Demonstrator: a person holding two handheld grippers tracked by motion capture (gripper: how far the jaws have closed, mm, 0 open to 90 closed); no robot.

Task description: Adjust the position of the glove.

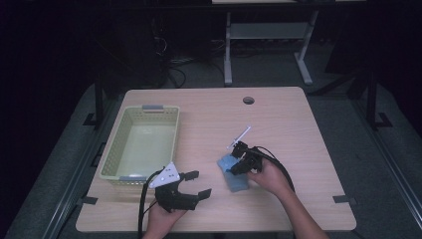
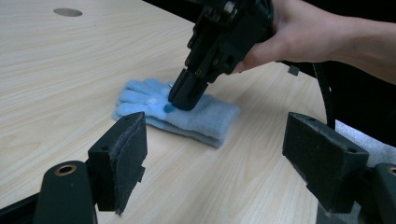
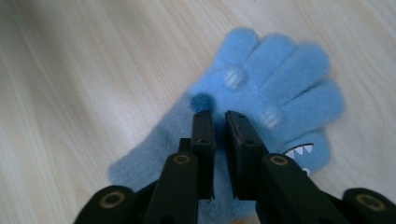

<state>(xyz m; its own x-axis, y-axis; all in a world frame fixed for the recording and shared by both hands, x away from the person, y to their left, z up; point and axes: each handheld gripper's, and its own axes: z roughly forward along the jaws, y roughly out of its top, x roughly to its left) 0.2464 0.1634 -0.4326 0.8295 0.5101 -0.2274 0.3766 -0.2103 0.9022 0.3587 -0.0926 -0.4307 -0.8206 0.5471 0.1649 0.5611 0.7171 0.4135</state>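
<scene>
Pressing blue glove (image 3: 261, 93): right hand-held gripper (image 3: 219, 116), jaws nearly together | left hand-held gripper (image 1: 191, 184) apart | wood-grain table (image 1: 278, 114) | dark room

Two black tools, left (image 1: 195, 183) and right (image 1: 237, 158), with felt-faced pads (image 2: 129, 156), brass-ringed pivots, trailing black cables.

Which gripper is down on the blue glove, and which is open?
The right gripper is on the blue glove, jaws nearly together with a narrow gap. The left gripper hangs above bare table beside the basket, jaws wide apart and empty.
</scene>
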